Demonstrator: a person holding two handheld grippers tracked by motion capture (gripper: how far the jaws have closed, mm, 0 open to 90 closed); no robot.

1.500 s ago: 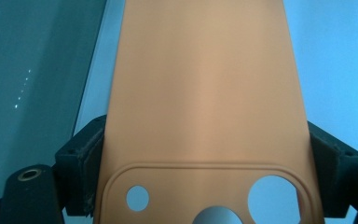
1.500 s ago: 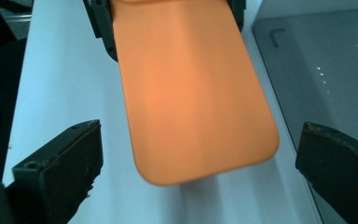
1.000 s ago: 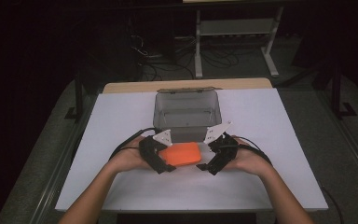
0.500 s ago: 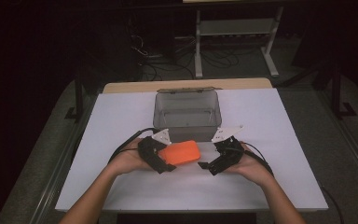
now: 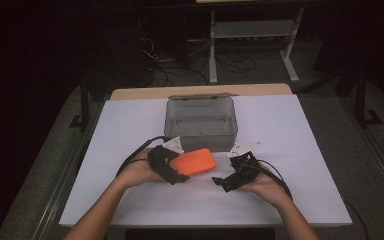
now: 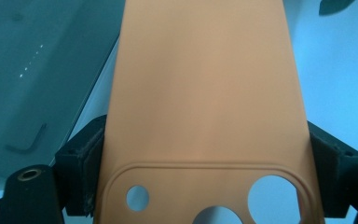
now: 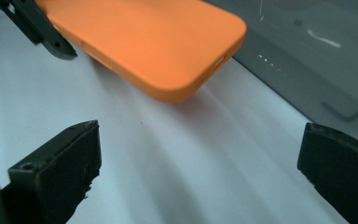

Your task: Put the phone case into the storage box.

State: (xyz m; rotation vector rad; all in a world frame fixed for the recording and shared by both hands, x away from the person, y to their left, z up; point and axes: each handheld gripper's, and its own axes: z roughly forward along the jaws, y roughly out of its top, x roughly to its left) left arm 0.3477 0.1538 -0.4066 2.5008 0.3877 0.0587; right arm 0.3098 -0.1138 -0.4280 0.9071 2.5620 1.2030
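An orange phone case [image 5: 194, 161] is held just above the white table in front of the clear box [image 5: 201, 127]. My left gripper [image 5: 180, 167] is shut on its camera-cutout end. In the left gripper view the case [image 6: 205, 93] runs away between the two pads [image 6: 81, 158], which press on its long edges. My right gripper [image 5: 222, 181] sits to the right of the case, apart from it and low over the table. In the right gripper view its jaws stand wide open [image 7: 200, 158] with bare table between them, and the case [image 7: 144, 37] floats beyond.
The clear lidless box [image 7: 307, 46] stands at the middle of the white table top [image 5: 290, 130], right behind the case. Black cables trail from both grippers toward the person. Dark floor, a white frame and cables lie beyond the table's far edge.
My right gripper has drawn away from the case's right end, moving right and down toward the table. The left gripper has kept still with the case in it.
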